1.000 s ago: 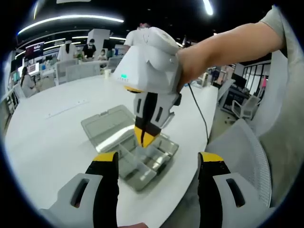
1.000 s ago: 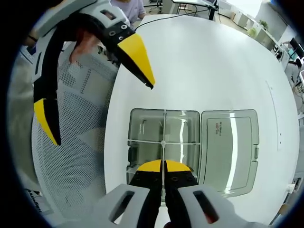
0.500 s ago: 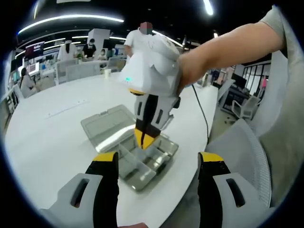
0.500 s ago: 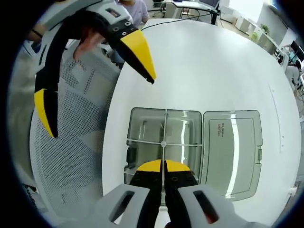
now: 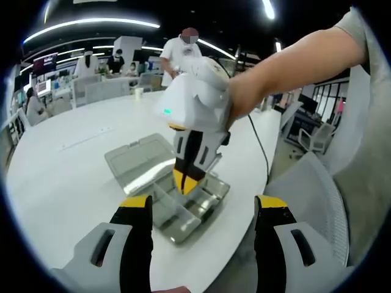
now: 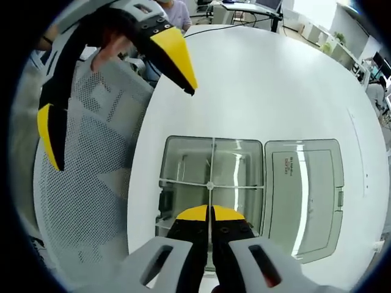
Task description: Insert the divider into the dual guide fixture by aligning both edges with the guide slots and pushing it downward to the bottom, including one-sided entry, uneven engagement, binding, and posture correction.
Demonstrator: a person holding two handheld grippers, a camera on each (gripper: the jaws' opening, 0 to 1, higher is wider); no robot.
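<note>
A clear plastic box (image 6: 183, 160) lies on the round white table (image 6: 263, 79) with its lid (image 6: 305, 195) folded open to the side. My right gripper (image 6: 211, 213) is shut on a thin clear divider (image 6: 212, 165), seen edge-on and running down the box's middle across a cross divider (image 6: 183, 182). In the left gripper view, the right gripper (image 5: 185, 181) points its shut yellow tips down into the box (image 5: 183, 229) beside the lid (image 5: 137, 162). My left gripper (image 5: 203, 204) is open and holds nothing, short of the box. It hangs open over the table edge (image 6: 116, 104).
A grey mesh chair (image 6: 91, 201) stands against the table's near edge, and its back (image 5: 317, 195) sits right of my left jaws. A black cable (image 5: 256, 140) trails off the table. People and desks (image 5: 110, 67) stand far behind.
The right gripper has sunk slightly toward the box with the divider. The left gripper has stayed open in place.
</note>
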